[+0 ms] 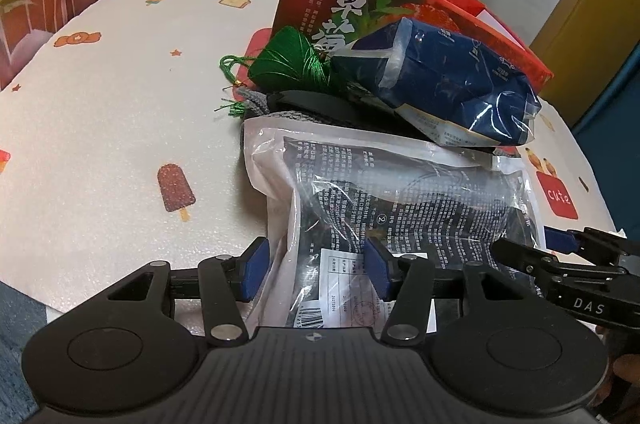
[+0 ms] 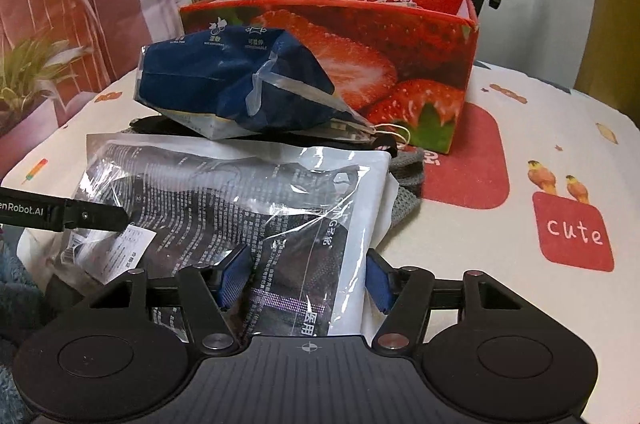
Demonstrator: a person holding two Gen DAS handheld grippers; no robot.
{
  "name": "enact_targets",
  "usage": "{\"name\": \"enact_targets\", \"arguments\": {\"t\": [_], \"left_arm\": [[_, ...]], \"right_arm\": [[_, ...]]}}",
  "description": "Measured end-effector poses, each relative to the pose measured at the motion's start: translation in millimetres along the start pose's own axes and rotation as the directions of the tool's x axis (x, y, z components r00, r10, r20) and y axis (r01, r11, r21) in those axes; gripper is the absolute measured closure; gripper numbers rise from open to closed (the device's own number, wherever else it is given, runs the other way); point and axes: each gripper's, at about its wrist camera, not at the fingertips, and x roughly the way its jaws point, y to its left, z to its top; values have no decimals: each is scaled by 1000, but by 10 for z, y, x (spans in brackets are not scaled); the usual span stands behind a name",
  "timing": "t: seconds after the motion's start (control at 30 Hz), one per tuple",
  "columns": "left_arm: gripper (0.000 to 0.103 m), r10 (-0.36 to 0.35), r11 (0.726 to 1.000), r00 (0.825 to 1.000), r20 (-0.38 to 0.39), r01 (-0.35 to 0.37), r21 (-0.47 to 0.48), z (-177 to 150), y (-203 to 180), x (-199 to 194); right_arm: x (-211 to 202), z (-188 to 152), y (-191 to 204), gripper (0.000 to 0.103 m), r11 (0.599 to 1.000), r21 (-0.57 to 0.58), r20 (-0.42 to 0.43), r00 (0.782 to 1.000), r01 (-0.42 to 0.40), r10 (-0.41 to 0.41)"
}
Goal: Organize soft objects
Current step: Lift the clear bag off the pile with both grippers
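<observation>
Left gripper [image 1: 316, 274] and right gripper [image 2: 306, 278], jaws apart, straddle clear plastic package [image 1: 400, 196]. Blue packet [image 1: 448, 84] lies behind it, against strawberry box [image 2: 400, 36].

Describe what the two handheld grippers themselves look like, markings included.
Both are matte black plastic. The left gripper and right gripper each have a ribbed centre plate, two round side discs, silver-riveted linkages and blue textured finger pads. Side lettering reads "DAS" and "enRobot.AI". No cables visible.

Clear packet [image 2: 248, 208] between parted fingers [image 2: 378, 284]
</observation>
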Motion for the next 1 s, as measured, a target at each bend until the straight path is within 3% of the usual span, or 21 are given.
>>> {"name": "enact_targets", "arguments": {"t": [1.0], "left_arm": [[42, 11, 1000, 1000, -2, -11, -7, -1, 22, 6]], "right_arm": [[65, -9, 9, 46, 1000, -21, 6, 1000, -4, 4]]}}
